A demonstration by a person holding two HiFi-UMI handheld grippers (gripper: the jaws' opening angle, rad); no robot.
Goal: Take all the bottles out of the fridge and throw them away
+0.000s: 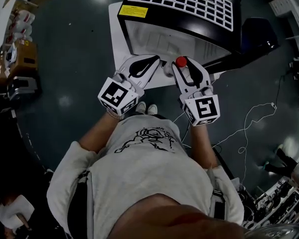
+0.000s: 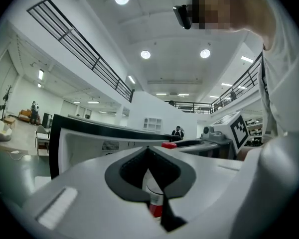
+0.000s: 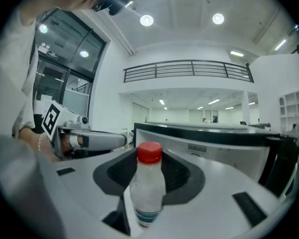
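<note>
My left gripper [image 2: 148, 151] has its jaws drawn almost together at the tips. They pinch a small bottle [image 2: 153, 195] that sits low in the hollow between them, with only a pale sliver and a red part showing. I judge this the weaker hold. So little of the bottle lies against the pads that a swing on the way to a bin could let it slide out and drop to the floor [image 1: 79, 59].

My right gripper [image 3: 149, 156] clamps a clear red-capped bottle [image 3: 148, 193] around its body, upright, jaws standing wide about it. The risk there, I think, is the smooth plastic slipping or tipping if I tilt the tongs.

Both bottles are outside the fridge [image 1: 154, 18], just in front of it. No bin shows in any view, so I would be turning blind, with a white cable [image 1: 249, 123] lying on the floor to my right.

Both my arms reach forward side by side, elbows bent, the grippers close together. The left points about level and the right dips slightly toward the fridge.
</note>
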